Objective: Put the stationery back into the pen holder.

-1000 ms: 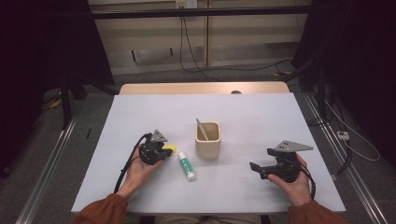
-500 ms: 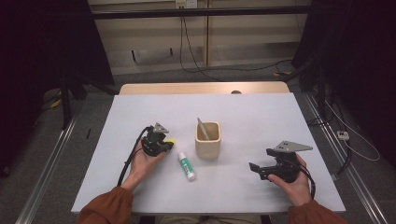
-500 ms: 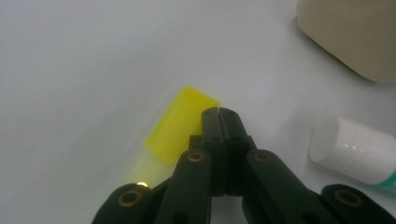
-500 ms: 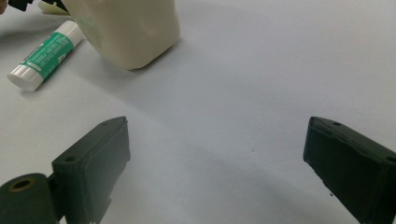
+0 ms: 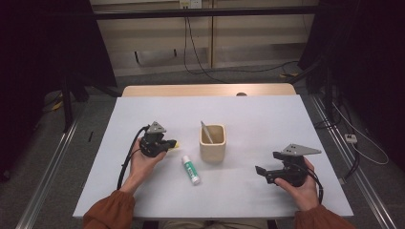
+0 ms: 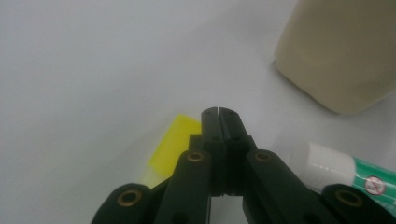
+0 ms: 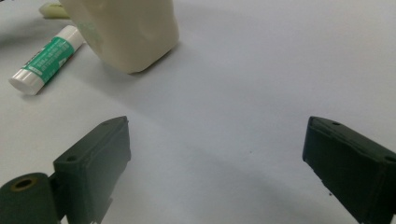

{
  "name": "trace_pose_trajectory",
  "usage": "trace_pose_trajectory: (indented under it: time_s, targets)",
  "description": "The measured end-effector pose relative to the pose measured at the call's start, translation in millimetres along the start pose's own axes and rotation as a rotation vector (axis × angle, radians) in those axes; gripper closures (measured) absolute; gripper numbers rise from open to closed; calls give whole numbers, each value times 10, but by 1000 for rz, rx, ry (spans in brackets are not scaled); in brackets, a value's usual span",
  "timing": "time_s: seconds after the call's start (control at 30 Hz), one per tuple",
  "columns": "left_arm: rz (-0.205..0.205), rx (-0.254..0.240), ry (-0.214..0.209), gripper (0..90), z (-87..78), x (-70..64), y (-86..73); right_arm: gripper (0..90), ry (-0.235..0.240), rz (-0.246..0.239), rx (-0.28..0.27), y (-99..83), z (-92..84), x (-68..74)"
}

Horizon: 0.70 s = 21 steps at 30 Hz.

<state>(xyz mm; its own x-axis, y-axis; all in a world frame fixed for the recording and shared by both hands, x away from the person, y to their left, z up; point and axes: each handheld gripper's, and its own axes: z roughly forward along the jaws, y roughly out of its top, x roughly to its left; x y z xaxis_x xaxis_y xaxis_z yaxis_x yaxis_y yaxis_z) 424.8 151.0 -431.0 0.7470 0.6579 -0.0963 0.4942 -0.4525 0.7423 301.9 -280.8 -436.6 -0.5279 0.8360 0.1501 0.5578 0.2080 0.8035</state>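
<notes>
High view: a white table (image 5: 267,114) is seen from above, with a person's forearms in rust-coloured sleeves coming in from the bottom edge. Left of centre, the left gripper (image 5: 165,142) is held low over the table, its jaws pressed together and pointed toward the right of the frame. A small yellow object (image 5: 173,143) is seen just at the jaw tips. A beige cup (image 5: 212,148) stands at the centre, with a thin grey stick-like item (image 5: 206,132) leaning inside it. A white and green glue stick (image 5: 191,170) lies just below and left of the cup. At the lower right, the right gripper (image 5: 266,163) is held with its jaws spread wide and nothing between them.

In the left gripper view, the shut tongs (image 6: 218,112) rise from the bottom centre; nothing is seen between the tips. The yellow object (image 6: 175,144) lies just left of them, partly hidden under the jaws, so whether it is touched cannot be told. The cup (image 6: 341,51) is at the upper right, the glue stick (image 6: 345,165) at the lower right.

In the right gripper view, the spread jaws (image 7: 217,140) frame bare table; the cup (image 7: 126,32) and glue stick (image 7: 46,58) are at the upper left.

The step in hand is judged to be the approach to the yellow object. Next, the left jaws would need to be opened, set around it and closed.
</notes>
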Motion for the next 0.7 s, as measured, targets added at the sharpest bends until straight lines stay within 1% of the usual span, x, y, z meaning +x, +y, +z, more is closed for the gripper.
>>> trace_pose_trajectory:
  time_s: [0.07,0.13,0.2,0.27,0.3,0.33,0.37,0.4,0.47,0.5,0.53,0.57,0.6,0.63,0.67,0.7]
  targets:
    - [-1,-2,7,873,-42,35,-5,81,-2,1,-9,2,-7,-9]
    - [-16,-10,17,849,-77,78,-13,79,-2,4,-3,-1,-8,-8]
    - [-13,-11,28,782,-113,114,-9,79,5,4,-1,0,1,-4]
    - [-11,-14,25,665,-143,129,-7,79,4,2,1,2,5,2]
    - [-2,-16,28,629,-162,135,-3,79,6,1,2,3,7,2]
    - [-1,-19,23,586,-176,136,2,79,5,1,2,2,7,2]
    - [3,-24,24,527,-189,141,9,79,5,2,1,2,6,1]
    - [8,-19,32,471,-201,146,19,78,5,3,1,2,5,0]
    - [-6,-30,52,365,-215,151,30,79,5,2,2,2,5,2]
    - [-9,-28,50,283,-223,168,38,79,7,1,1,2,5,3]
    - [-21,-23,38,224,-229,184,43,79,7,-1,2,2,6,4]
    - [-38,-16,30,180,-231,202,48,79,7,-1,2,2,7,5]
    - [-59,-11,36,130,-231,213,51,79,8,-1,2,2,7,3]
    - [-53,6,36,86,-235,227,51,79,8,0,3,2,7,3]
    - [-38,28,35,71,-239,237,53,79,7,-1,2,1,7,2]
    - [-29,37,33,70,-244,244,54,79,8,-1,3,2,8,2]
